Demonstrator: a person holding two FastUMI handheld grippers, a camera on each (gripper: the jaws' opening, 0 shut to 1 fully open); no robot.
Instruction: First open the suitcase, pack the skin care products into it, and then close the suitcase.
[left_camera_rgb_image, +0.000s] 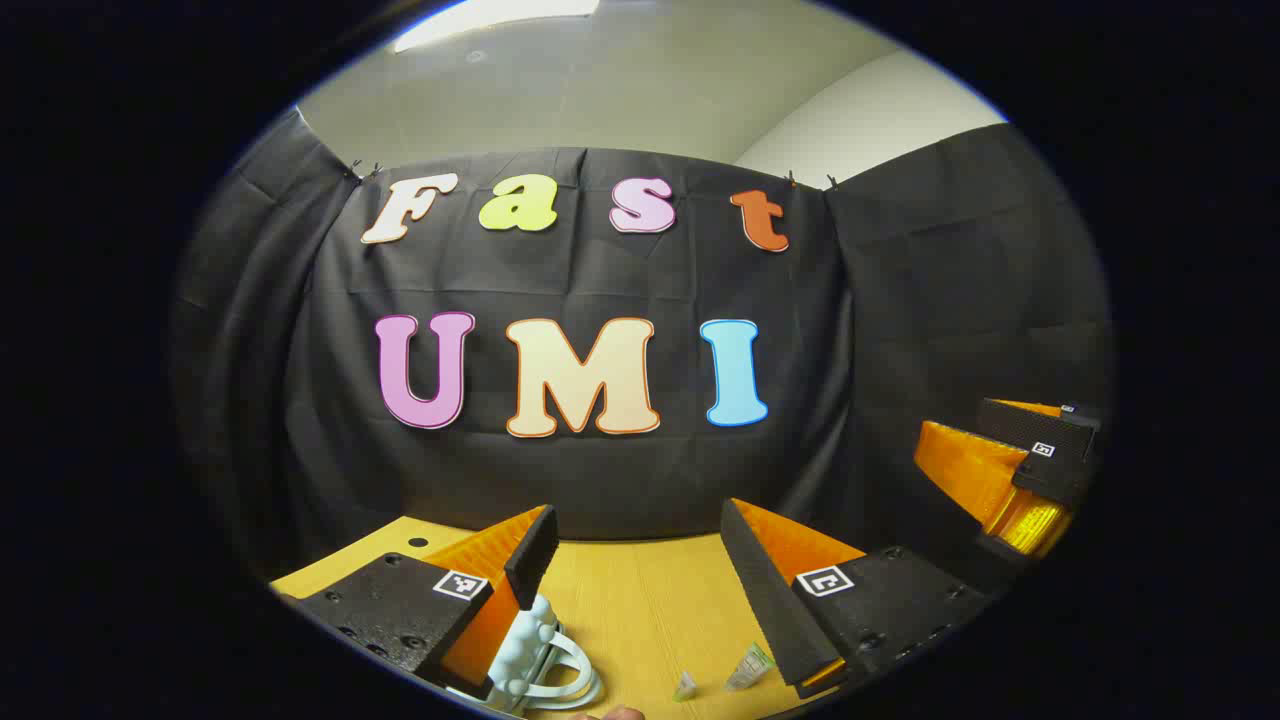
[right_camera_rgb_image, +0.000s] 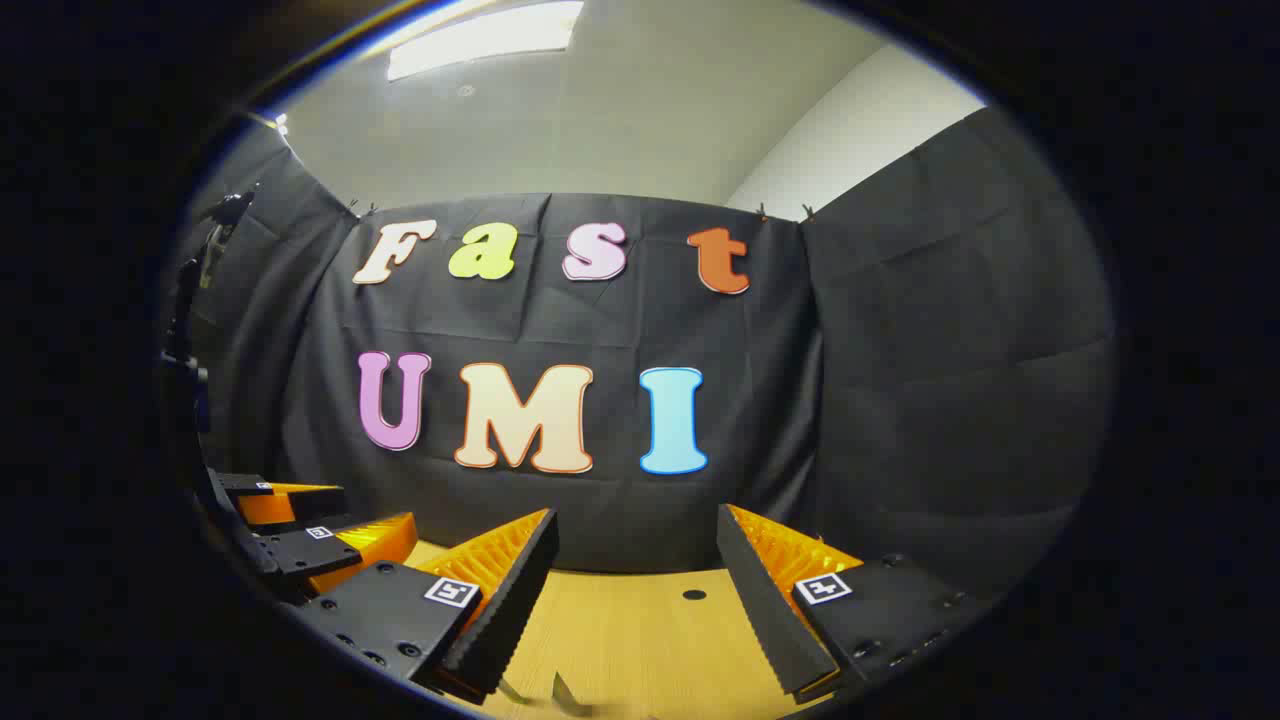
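Both grippers hover over the bench (left_camera_rgb_image: 640, 600), jaws wide apart, holding nothing. The pale little suitcase (left_camera_rgb_image: 530, 655) sits at the near edge under the left gripper (left_camera_rgb_image: 640, 590). I'd lower onto it squarely; the right gripper (right_camera_rgb_image: 635, 590) waits alongside.

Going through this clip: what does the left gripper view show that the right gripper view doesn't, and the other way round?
Left gripper view: a pale suitcase beside one finger of the open left claw, two small sachets on the table, and the right claw at the right edge.

Right gripper view: the right claw's own open fingers at the bottom, with the left claw at the left edge.

Shared: the wooden table and the ceiling light.
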